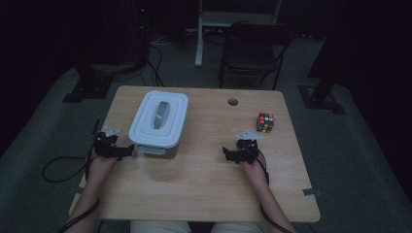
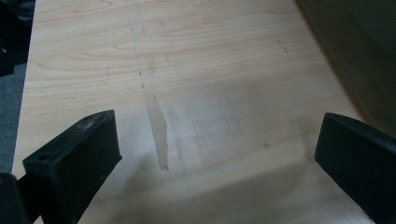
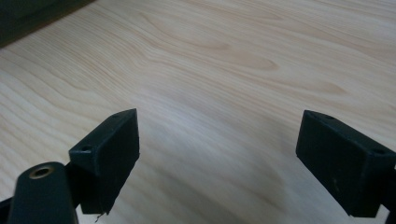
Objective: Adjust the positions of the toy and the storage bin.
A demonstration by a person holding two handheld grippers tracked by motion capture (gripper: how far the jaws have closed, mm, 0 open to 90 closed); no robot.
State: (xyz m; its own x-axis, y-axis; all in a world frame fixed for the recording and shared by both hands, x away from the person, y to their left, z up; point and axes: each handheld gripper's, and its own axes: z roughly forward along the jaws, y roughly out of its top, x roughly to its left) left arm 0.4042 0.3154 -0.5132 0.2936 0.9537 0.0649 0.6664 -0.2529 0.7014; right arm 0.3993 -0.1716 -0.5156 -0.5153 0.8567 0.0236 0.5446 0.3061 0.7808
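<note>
In the high view, the left gripper is sitting at centre left of the frame, its tips just beside the near corner of the lidded white box, which is standing left of centre on the wooden table. In the left gripper view its jaws are standing wide apart over bare wood, holding nothing (the box's dark wall is showing along the right edge of that frame). The right gripper is resting right of centre in the high view, pointing toward the box but well apart from it; its jaws are also spread wide and empty. A colour cube is lying toward the frame's right, above the right gripper.
</note>
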